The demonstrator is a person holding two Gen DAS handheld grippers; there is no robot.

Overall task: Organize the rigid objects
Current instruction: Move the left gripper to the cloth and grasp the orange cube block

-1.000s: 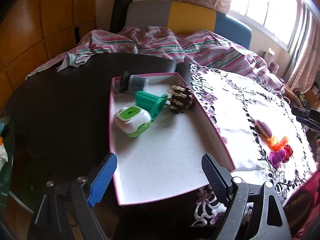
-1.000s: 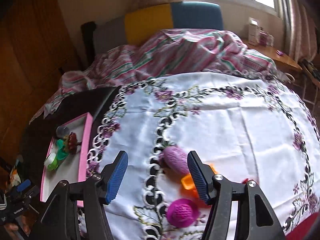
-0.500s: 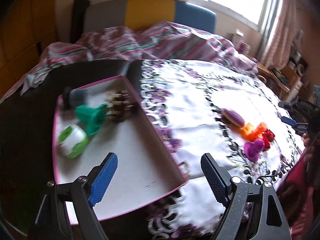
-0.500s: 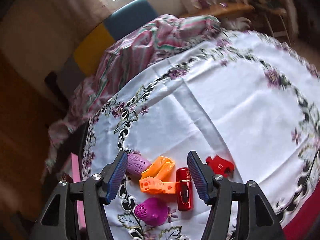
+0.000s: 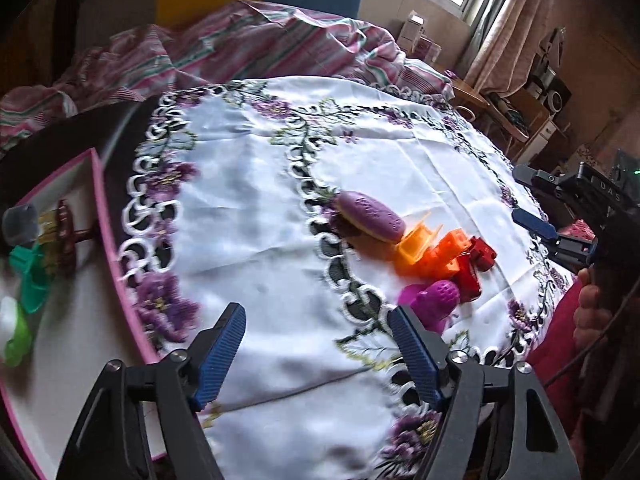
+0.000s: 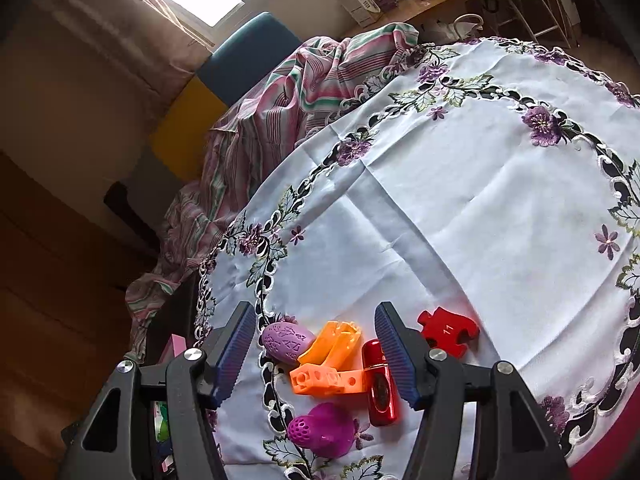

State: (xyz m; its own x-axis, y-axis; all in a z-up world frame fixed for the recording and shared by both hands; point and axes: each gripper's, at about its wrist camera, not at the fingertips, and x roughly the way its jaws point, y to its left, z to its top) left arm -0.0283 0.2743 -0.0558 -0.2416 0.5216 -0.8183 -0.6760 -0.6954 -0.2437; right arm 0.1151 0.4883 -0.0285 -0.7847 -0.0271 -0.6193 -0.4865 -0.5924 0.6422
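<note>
A cluster of small toys lies on the embroidered tablecloth (image 6: 460, 184): a purple oval (image 6: 286, 340), two orange pieces (image 6: 334, 344), a red cylinder (image 6: 381, 384), a red puzzle piece (image 6: 448, 330) and a magenta dotted piece (image 6: 320, 430). My right gripper (image 6: 316, 350) is open and empty, hovering just above the cluster. My left gripper (image 5: 318, 350) is open and empty over the cloth, left of the cluster; the purple oval (image 5: 370, 216) and magenta piece (image 5: 434, 304) show ahead of it. The right gripper (image 5: 536, 204) shows at the right edge.
A pink-rimmed white tray (image 5: 100, 208) sits at the left, holding a green piece (image 5: 30, 276), a dark red and gold object (image 5: 64, 226), a grey cylinder (image 5: 20, 222) and a white-green item (image 5: 12, 336). A striped blanket (image 5: 248, 40) lies behind the table.
My left gripper swung right from over the tray to over the cloth. My right gripper moved down and closer to the toy cluster.
</note>
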